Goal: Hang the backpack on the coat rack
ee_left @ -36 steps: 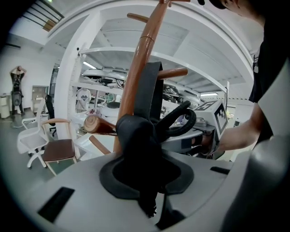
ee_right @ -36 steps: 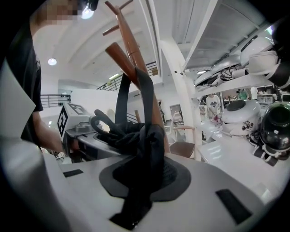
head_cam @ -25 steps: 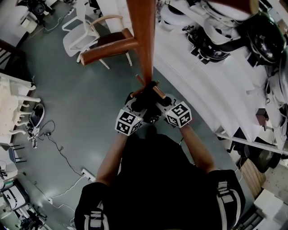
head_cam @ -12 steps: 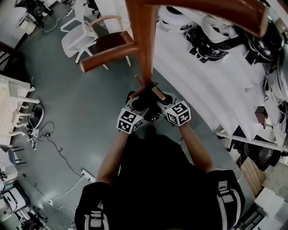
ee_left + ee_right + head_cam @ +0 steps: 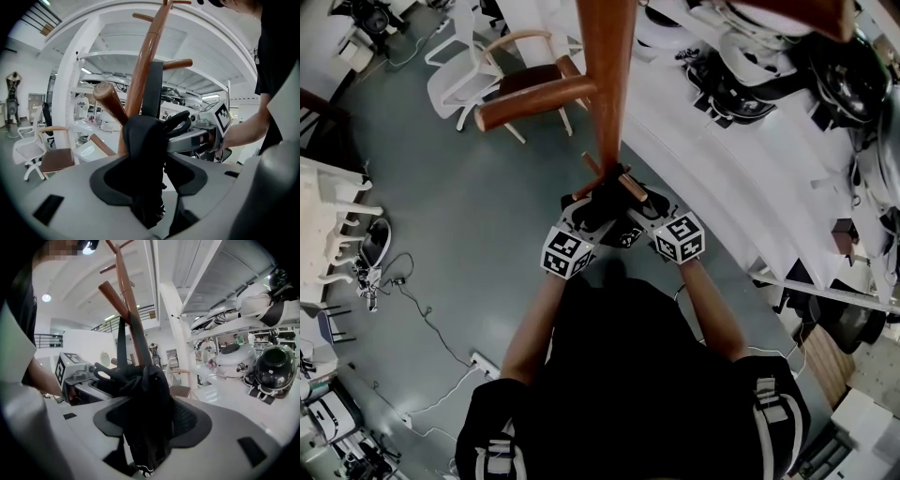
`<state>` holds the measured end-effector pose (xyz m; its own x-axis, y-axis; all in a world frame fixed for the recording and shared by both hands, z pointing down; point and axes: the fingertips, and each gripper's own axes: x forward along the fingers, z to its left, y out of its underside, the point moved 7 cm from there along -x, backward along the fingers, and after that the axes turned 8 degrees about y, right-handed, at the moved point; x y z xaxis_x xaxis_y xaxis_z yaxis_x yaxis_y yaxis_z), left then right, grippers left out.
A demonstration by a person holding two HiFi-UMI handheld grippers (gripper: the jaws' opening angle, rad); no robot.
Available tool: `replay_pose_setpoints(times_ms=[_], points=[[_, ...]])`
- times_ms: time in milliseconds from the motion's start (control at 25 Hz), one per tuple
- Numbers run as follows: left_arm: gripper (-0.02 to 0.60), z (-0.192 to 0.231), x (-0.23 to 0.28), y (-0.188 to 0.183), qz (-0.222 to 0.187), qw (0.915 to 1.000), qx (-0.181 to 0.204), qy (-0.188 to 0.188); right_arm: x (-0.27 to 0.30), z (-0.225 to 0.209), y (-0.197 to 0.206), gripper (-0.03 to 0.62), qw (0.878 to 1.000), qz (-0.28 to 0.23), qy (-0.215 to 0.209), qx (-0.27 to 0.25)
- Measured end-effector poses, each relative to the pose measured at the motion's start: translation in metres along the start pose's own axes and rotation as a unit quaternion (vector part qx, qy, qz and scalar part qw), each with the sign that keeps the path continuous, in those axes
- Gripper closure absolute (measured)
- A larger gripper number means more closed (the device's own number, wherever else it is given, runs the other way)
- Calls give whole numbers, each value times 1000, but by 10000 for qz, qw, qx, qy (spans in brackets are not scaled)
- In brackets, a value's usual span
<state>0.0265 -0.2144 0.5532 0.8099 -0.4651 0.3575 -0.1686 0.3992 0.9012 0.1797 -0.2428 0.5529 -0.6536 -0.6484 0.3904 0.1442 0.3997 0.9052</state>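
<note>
The black backpack [image 5: 606,201] hangs against the brown wooden coat rack [image 5: 606,84]; its strap [image 5: 152,89] runs up along the pole. My left gripper [image 5: 589,214] and right gripper [image 5: 639,204] stand close together on either side of it. In the left gripper view the backpack's fabric [image 5: 143,154] lies between the jaws, which are opening, with a gap beside it. In the right gripper view the bunched fabric [image 5: 146,404] likewise sits loose between the opening jaws of the right gripper [image 5: 149,427]. The left gripper's marker cube [image 5: 68,365] shows beyond it.
A rack peg [image 5: 534,97] juts left above a white armchair [image 5: 469,70] on the grey floor. White shelving [image 5: 750,122] with helmets [image 5: 273,366] and appliances curves along the right. Cables [image 5: 412,300] trail over the floor at left.
Both grippers stay at the rack pole by the backpack. The right marker cube has shifted slightly to the right, and the two cubes stand a little farther apart.
</note>
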Motion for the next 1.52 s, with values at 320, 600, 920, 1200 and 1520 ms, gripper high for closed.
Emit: replay_pose_setpoints(times_ms=[320, 600, 920, 1200, 1520], points=[[352, -3, -14, 2, -53, 9998, 10, -176, -17, -1, 3, 355, 9995, -159, 93, -247], [351, -12, -36, 4, -203, 9991, -38, -368, -34, 4, 7, 430, 9986, -243, 181, -431], [419, -29, -60, 7, -226, 9983, 139, -519, -59, 26, 6, 527, 9969, -433, -36, -661], [554, -52, -74, 7, -349, 9991, 159, -169, -67, 56, 11, 577, 9935, -378, -370, -1008], [558, -69, -75, 17, -336, 9992, 184, -91, -77, 74, 10, 579, 9917, -533, -523, -1045]])
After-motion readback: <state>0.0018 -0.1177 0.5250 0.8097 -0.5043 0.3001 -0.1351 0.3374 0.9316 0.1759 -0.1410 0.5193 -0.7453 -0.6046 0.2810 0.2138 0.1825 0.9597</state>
